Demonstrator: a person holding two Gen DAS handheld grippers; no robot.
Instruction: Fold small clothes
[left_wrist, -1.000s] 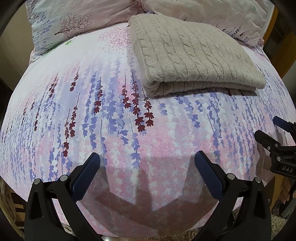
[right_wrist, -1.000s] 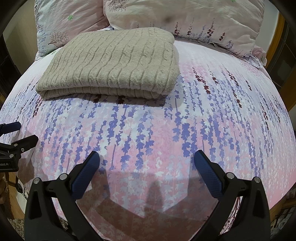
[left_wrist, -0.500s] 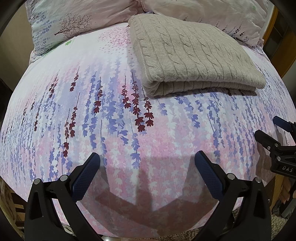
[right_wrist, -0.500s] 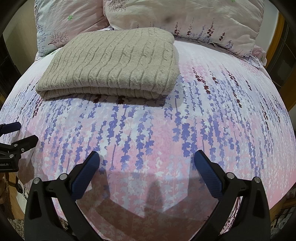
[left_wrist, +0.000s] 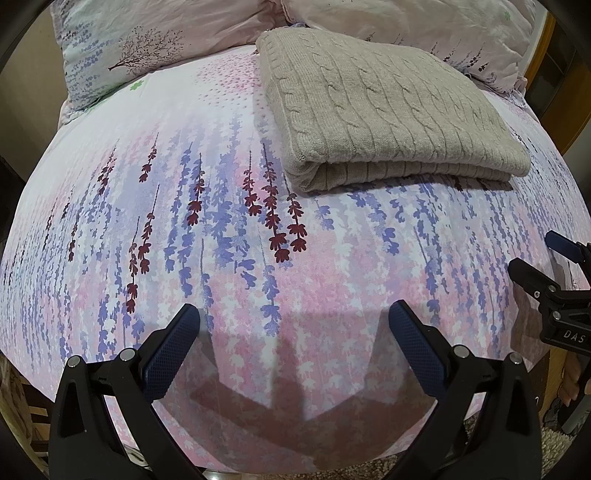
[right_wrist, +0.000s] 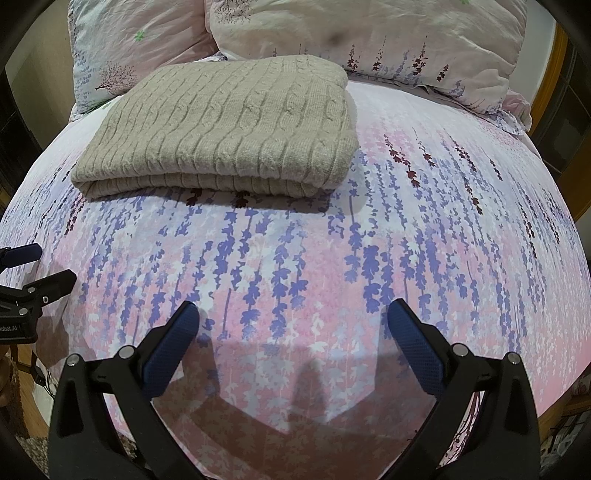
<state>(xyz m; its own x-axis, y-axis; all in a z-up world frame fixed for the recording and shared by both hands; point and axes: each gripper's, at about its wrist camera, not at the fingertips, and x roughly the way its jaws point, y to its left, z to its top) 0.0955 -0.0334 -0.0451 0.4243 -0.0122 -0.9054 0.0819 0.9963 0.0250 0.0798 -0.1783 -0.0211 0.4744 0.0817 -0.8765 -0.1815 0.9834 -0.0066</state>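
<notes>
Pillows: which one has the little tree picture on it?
The left pillow, behind the bare sheet. A dark bare-branched tree is printed on it. The right pillow, behind the folded sweater, shows only small flower sprigs.

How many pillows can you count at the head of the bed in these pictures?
2. One pillow lies at the left behind the folded sweater; the other pillow lies to its right, behind the sweater's right end. More may be hidden outside the frame.
</notes>
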